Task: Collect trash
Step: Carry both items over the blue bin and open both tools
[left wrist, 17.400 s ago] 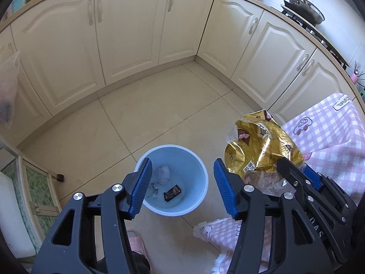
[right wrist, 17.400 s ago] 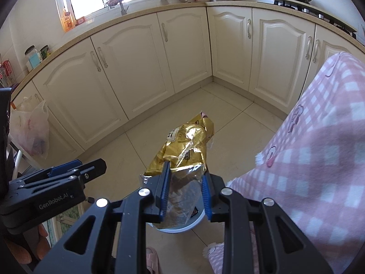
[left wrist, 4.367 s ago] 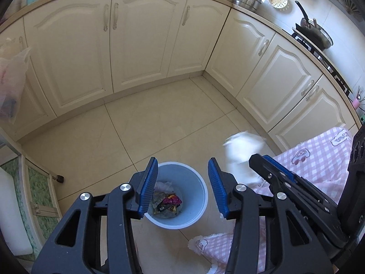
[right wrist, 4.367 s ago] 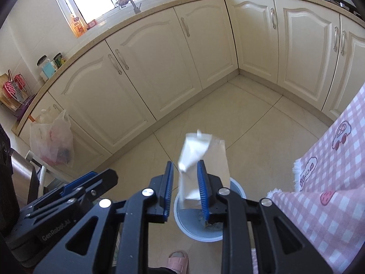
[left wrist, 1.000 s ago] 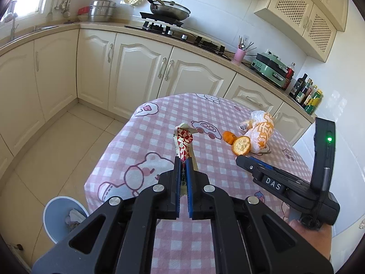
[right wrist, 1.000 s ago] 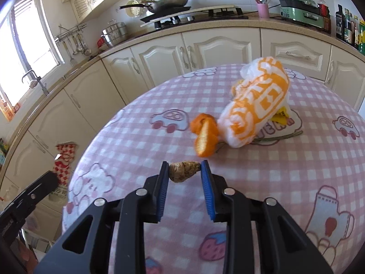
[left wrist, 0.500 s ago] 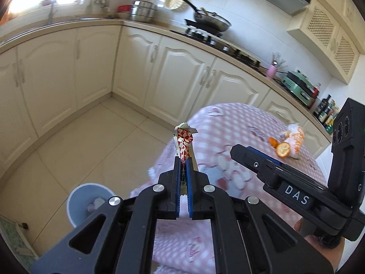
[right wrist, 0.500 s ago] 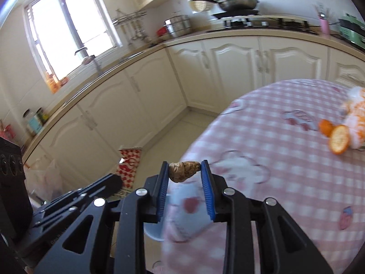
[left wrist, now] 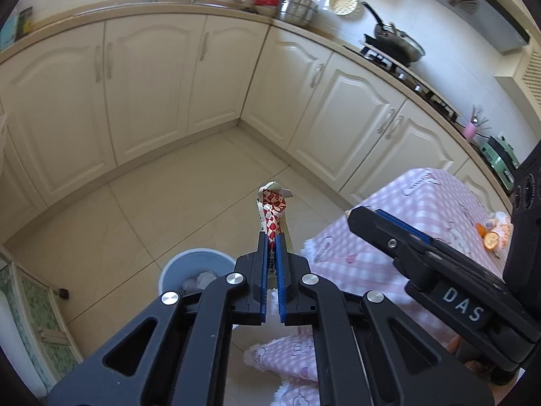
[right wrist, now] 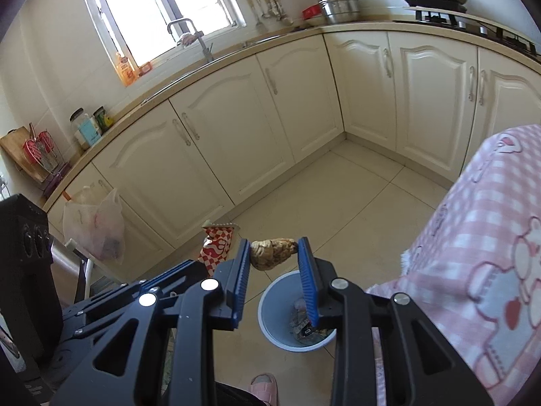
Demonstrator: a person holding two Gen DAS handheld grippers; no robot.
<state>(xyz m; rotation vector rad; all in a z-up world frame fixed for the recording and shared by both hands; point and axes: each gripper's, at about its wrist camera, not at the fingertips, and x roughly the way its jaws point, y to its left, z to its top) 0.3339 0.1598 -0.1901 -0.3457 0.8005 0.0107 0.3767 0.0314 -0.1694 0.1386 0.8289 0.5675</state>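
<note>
My left gripper is shut on a red-and-white checked wrapper that sticks up between its blue pads, held above the floor just right of the light blue trash bin. My right gripper is shut on a brown crumpled scrap and holds it above the bin, which has several bits of trash inside. The wrapper also shows in the right wrist view, left of my right gripper. The right gripper's body shows in the left wrist view.
The pink checked tablecloth hangs at the right, with orange peel on the table's far side. Cream cabinets line the back of the tiled floor. A plastic bag hangs at left. A pink slipper is below the bin.
Both grippers have swung left from over the table to the floor side. The bin is now closer and under the right gripper. Both still hold their trash.
</note>
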